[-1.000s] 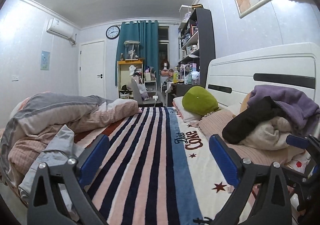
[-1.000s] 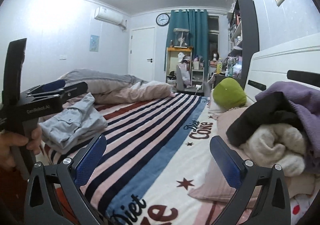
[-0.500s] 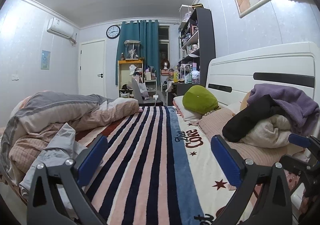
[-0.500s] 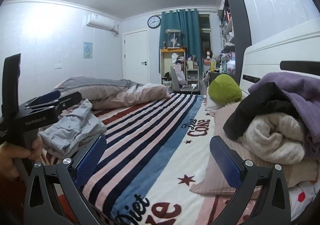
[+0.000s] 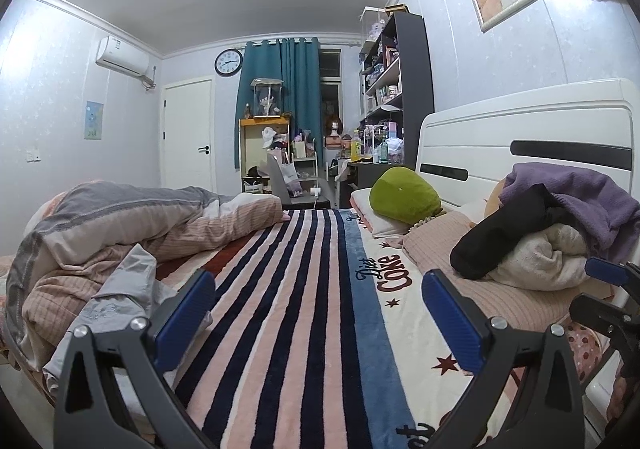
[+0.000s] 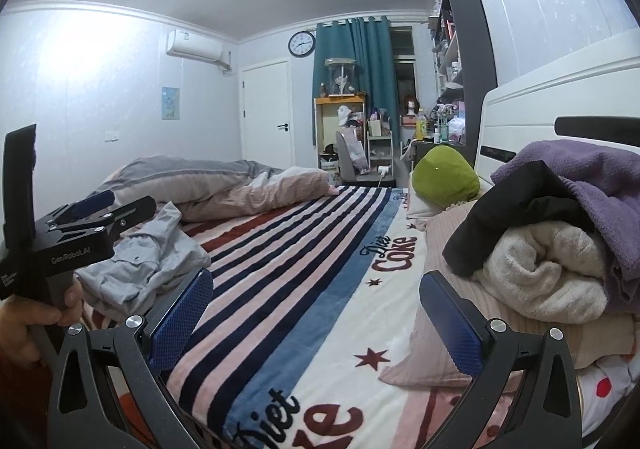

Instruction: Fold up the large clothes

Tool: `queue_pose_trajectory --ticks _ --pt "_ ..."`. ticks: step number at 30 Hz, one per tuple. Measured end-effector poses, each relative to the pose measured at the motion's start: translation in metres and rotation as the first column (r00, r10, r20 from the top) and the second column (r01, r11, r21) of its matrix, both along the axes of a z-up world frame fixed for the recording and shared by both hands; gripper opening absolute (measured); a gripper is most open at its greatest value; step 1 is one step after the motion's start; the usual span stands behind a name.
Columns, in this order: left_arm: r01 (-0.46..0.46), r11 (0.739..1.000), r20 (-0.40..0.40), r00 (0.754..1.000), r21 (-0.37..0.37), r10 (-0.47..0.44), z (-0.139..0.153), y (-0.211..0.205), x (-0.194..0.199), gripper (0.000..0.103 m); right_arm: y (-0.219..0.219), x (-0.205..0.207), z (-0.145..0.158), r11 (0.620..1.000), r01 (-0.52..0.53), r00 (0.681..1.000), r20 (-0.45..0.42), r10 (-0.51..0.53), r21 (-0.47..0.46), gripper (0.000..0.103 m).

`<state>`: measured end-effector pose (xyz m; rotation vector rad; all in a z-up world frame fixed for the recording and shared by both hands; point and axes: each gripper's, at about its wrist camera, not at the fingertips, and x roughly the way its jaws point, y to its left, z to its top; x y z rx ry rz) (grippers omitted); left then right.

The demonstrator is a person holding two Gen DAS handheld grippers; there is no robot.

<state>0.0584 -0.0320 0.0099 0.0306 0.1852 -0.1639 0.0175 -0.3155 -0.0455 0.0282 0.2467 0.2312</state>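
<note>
A crumpled light grey garment lies on the left side of the striped bed blanket; it also shows in the right wrist view. A pile of clothes sits on the pillows at right: a purple one, a black one and a cream one. My left gripper is open and empty, held above the blanket's near end. My right gripper is open and empty, just left of the pile. The left gripper also shows at the left edge of the right wrist view.
A bunched grey and pink duvet lies at the far left of the bed. A green plush cushion and pink pillows sit against the white headboard. Shelves and a desk stand beyond the bed.
Both grippers have drifted slightly; the right wrist view has shifted towards the clothes pile, which looks a little nearer. Both stay open and empty.
</note>
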Motion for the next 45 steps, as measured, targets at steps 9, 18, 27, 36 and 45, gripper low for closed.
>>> queue_pose_trajectory --ticks 9,18,27,36,45 --pt "-0.001 1.0 0.0 1.0 -0.006 0.001 0.0 0.002 -0.001 0.102 0.002 -0.001 -0.001 1.0 0.0 1.0 0.0 0.0 0.001 0.103" --pt "-0.001 1.0 -0.011 1.0 -0.007 0.001 -0.002 0.003 0.0 0.102 0.007 -0.004 -0.003 1.0 -0.003 1.0 -0.009 0.003 0.005 0.103" --pt "0.005 1.0 -0.013 1.0 0.001 -0.005 -0.004 0.003 0.0 0.102 0.007 -0.007 -0.004 1.0 0.011 1.0 -0.019 -0.011 0.021 0.103" --pt "0.0 1.0 -0.01 1.0 0.008 0.0 -0.006 0.004 0.0 0.102 0.007 -0.009 -0.004 1.0 0.019 1.0 -0.019 -0.018 0.02 0.103" --pt "0.006 1.0 -0.011 1.0 0.011 -0.006 -0.006 0.004 0.0 0.102 0.008 -0.01 -0.003 1.0 0.018 1.0 -0.019 -0.017 0.022 0.103"
